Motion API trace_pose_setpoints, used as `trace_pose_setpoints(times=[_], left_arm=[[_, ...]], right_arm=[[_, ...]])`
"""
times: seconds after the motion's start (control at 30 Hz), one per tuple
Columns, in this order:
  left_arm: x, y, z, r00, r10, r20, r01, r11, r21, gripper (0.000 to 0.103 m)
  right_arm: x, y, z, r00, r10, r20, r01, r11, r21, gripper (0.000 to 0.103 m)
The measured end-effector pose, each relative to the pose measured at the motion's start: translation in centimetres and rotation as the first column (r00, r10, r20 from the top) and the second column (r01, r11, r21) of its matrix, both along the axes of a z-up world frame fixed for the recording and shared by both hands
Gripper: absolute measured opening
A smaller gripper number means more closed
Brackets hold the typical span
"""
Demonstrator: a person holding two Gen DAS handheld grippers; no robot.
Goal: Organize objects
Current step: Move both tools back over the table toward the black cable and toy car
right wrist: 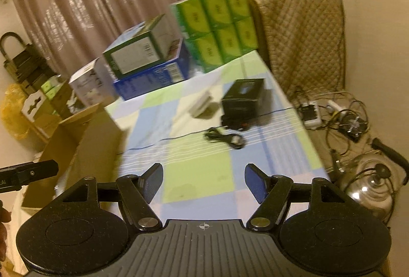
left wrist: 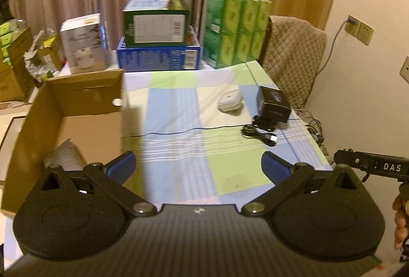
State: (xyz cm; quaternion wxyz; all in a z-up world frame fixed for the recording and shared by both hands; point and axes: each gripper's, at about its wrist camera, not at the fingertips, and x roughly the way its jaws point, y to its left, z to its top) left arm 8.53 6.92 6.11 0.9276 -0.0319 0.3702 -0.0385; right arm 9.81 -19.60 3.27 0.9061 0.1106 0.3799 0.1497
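Left wrist view
Left tool (left wrist: 198,165): jaws spread as wide as they go, nothing between them, above the checked bench (left wrist: 179,108).
Cardboard box (left wrist: 69,108): open, at the bench's left edge.
White case (left wrist: 229,100): on the bench, beside the black box (left wrist: 274,104).
Black cable (left wrist: 259,132): coiled just in front of the black box.

Right wrist view
Right tool (right wrist: 204,181): jaws partly apart, empty, over the bench's near end.
Black box, cable, white case: further along the bench, apart from the tool.

Tablecloth (left wrist: 173,128) centre clear; cardboard box (left wrist: 76,108) blocks left.
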Motion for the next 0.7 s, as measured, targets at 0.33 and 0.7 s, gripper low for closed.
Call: trace_pose_setpoints(times=[0.33,0.7], left_arm=[[4.5,-4.1,-3.0,0.998,-0.042,-0.037,0.042,0.999,0.003,0.102],[10.7,-6.3,-8.0,0.995,-0.050,-0.087,0.050,0.999,0.007,0.102]], right_arm=[[3.7,-2.2,-1.8,1.000,0.020,0.016,-0.019,0.999,-0.042,0.068],[10.5,-2.3,-5.6,0.999,0.027,-0.031,-0.030,0.996,-0.088,0.068]])
